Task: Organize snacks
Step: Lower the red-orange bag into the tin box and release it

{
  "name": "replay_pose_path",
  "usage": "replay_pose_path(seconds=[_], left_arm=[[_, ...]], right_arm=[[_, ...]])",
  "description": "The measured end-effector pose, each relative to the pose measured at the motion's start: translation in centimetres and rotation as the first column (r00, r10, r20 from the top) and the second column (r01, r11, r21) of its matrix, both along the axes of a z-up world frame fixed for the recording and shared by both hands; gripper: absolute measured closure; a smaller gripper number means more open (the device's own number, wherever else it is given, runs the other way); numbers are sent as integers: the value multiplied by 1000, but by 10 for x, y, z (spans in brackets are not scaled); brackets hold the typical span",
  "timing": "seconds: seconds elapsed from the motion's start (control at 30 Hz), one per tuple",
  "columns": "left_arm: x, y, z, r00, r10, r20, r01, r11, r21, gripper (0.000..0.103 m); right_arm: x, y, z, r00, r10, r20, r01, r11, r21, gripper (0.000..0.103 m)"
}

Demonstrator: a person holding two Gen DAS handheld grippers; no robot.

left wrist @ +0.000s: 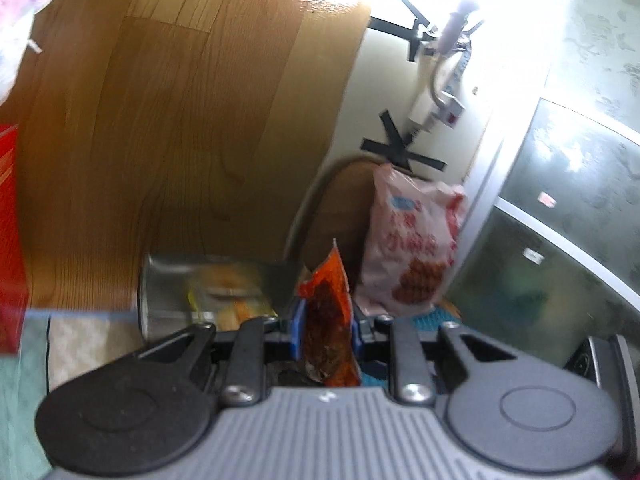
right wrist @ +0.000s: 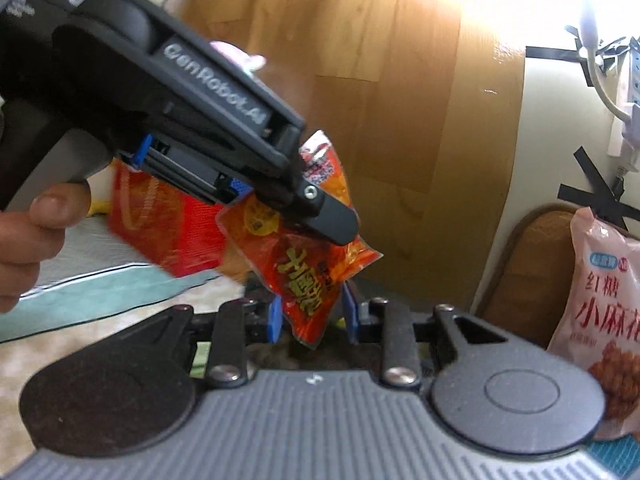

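Both tongs grip one orange packet — my left gripper [left wrist: 325,330] is clenched on its upper part, my right gripper [right wrist: 311,318] pinches its lower corner. That packet [right wrist: 304,264] hangs in the air between them, above the mat [right wrist: 100,292]. A pink bag [left wrist: 412,240] leans on the wall [left wrist: 384,96] — a red box [right wrist: 164,220] sits behind.
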State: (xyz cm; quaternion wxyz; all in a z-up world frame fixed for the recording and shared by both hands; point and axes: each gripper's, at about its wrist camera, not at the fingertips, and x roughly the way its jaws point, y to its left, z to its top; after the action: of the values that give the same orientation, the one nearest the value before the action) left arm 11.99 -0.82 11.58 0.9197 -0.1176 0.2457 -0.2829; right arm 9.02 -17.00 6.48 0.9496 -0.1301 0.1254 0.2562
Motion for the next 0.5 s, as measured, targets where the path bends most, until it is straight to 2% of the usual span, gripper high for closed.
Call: replay_pose_path(seconds=[0.13,0.23,0.3,0.33,0.4,0.5], left_arm=[[34,-4,-8,998,55,4,-55,998,15,79],[57,-6,-18,992,122,-16,-121,990,67,69],[68,-4,-27,982,185,-46,-180,978,103,59],[70,1,-30,975,211,-66,-203,973,107,58],[68,13,-34,970,224,-94,-217,973,78,55],[51,29,-33,965,246,-87,-242,969,52,45]], right_arm=[[37,10,-11,999,-38,-14,38,999,-30,69],[50,15,-20,998,-44,-40,41,997,-64,68],[48,17,-22,998,-40,-44,37,997,-67,66],[43,16,-20,999,-37,-39,35,998,-60,64],[34,13,-15,999,-32,-29,31,999,-32,61],[21,7,-12,999,-14,-45,14,1000,2,58]])
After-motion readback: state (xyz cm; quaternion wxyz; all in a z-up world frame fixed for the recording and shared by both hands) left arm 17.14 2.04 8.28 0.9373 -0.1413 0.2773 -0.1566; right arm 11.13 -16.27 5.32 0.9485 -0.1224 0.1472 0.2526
